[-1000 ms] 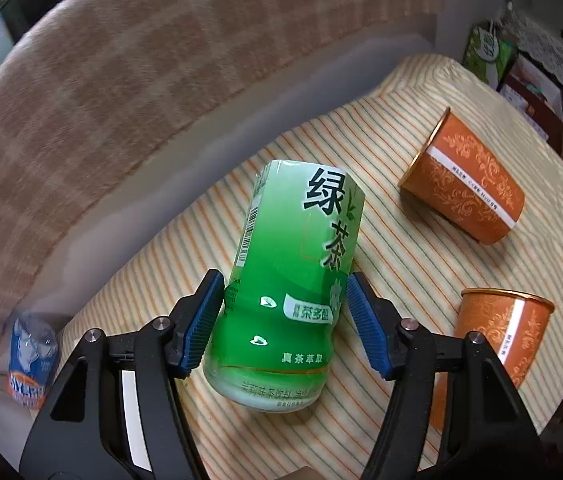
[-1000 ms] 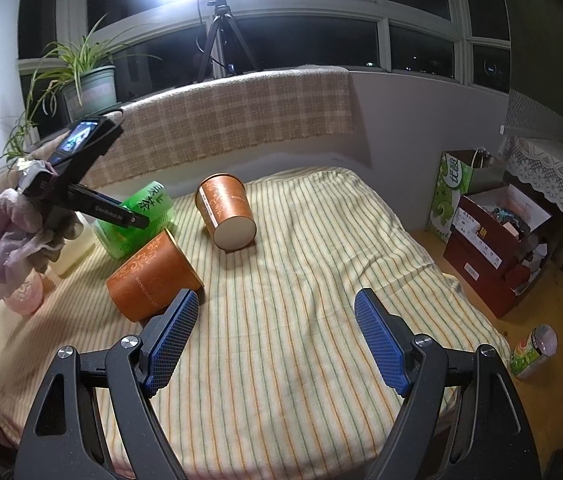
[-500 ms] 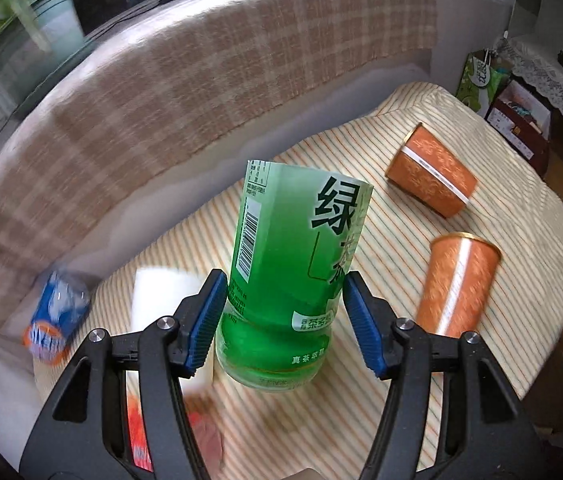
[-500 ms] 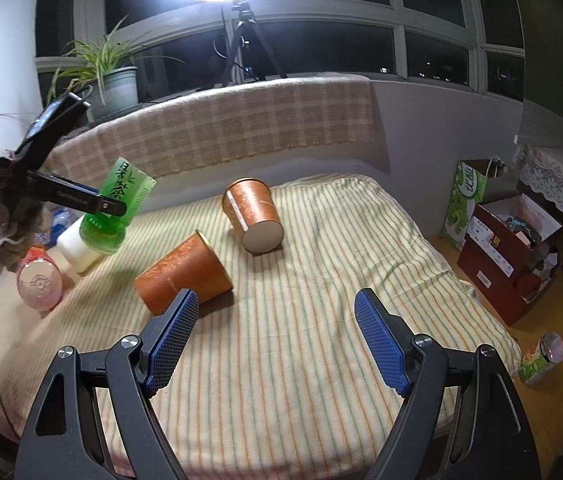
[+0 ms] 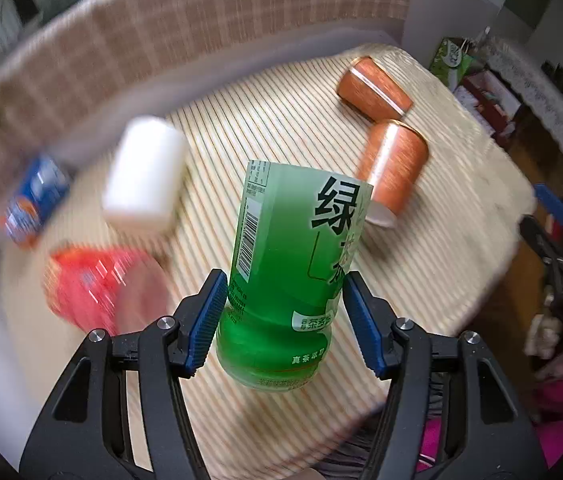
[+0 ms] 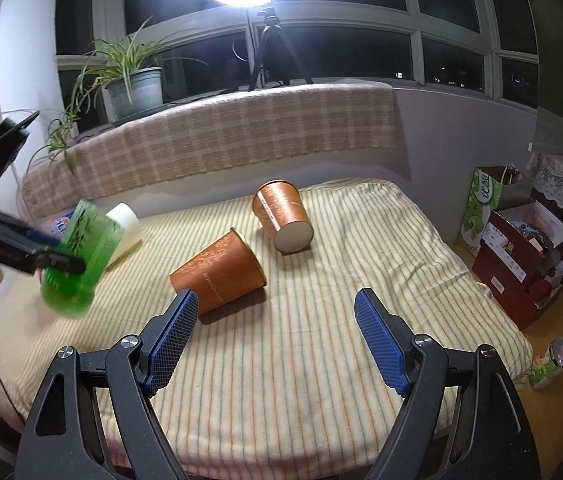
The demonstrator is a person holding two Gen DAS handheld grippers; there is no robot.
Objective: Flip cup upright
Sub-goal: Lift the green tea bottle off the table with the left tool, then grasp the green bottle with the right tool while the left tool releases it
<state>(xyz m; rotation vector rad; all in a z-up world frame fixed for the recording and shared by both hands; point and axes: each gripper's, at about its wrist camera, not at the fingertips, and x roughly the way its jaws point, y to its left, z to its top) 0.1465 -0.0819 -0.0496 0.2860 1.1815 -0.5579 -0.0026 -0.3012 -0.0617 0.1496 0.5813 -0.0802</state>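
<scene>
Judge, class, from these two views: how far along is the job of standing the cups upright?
Done: nothing visibly upright yet. In hand: the left gripper is clamped on the green cup, lifted and tilted above the striped cloth. Left: set it upright; both orange cups lie on their sides, and the right gripper hangs open, empty.

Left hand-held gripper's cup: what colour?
Green cup with dark lettering, clearest in the left wrist view.

Left gripper point(image 5: 284, 322): blue pads clamped on both sides of the green cup point(image 5: 289, 272), lifted clear of the bed. Right gripper point(image 6: 275, 342): jaws spread wide, nothing between them.
</scene>
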